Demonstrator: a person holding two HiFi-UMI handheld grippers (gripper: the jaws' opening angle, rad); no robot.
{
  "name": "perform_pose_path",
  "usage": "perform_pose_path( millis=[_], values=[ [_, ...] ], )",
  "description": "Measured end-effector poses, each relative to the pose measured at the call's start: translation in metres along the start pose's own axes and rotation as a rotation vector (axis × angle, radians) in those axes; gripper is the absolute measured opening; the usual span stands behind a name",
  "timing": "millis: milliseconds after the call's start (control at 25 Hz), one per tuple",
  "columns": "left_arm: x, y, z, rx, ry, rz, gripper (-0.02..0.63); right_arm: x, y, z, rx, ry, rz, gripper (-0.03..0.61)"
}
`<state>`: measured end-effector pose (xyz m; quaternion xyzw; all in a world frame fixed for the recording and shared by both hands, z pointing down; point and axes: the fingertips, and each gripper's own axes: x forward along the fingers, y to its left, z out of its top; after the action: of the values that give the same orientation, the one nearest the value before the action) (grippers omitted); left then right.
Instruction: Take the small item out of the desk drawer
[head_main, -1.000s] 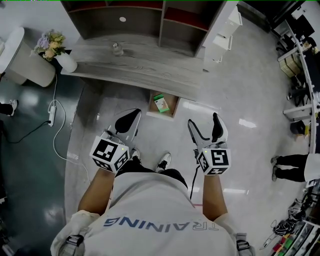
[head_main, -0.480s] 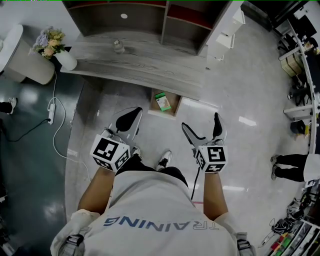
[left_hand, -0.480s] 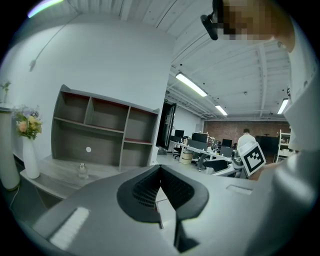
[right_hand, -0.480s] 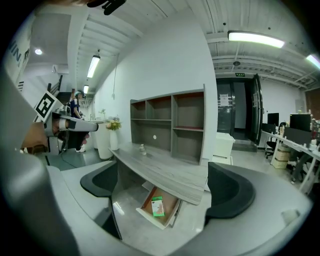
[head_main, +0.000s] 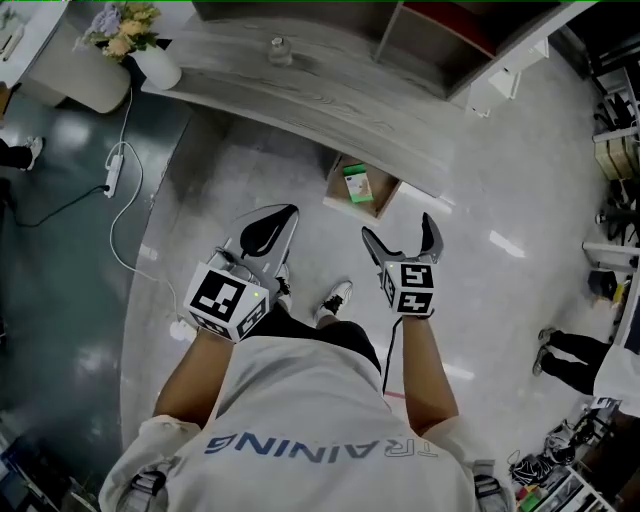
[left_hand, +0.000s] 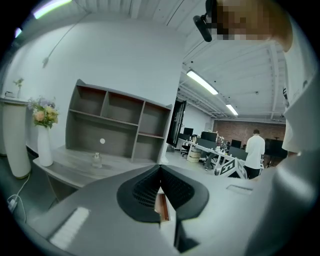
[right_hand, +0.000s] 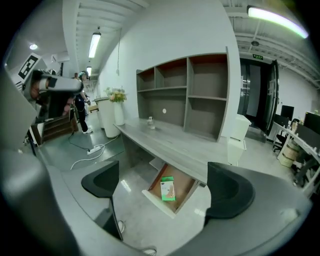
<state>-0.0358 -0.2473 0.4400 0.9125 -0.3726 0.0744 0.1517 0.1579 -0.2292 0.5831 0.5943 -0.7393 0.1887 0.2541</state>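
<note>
Right gripper (head_main: 398, 228) has just been spreading its jaws, nothing between them yet, and it's aimed at the small green box (head_main: 357, 184) lying in the open drawer (head_main: 349, 207) under the table (head_main: 330, 95). Left gripper (head_main: 285, 215) hangs closed (spare, I'd guess).

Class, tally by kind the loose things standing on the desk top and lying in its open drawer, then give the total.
Box: 1
Bottle: 1
Vase: 1
Total: 3
</note>
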Motion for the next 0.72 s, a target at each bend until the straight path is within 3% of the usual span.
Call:
perform_pose_path(
  millis=[360,720],
  values=[
    [0.002,0.046,-0.026,-0.054,0.018,0.062,-0.002,0.118,0.008,-0.065,0.002,0.18,-0.042,0.554],
    [0.023,0.059,-0.072,-0.094,0.089,0.033,-0.002,0.202,-0.004,-0.13,0.011,0.298,-0.116,0.54]
  ],
)
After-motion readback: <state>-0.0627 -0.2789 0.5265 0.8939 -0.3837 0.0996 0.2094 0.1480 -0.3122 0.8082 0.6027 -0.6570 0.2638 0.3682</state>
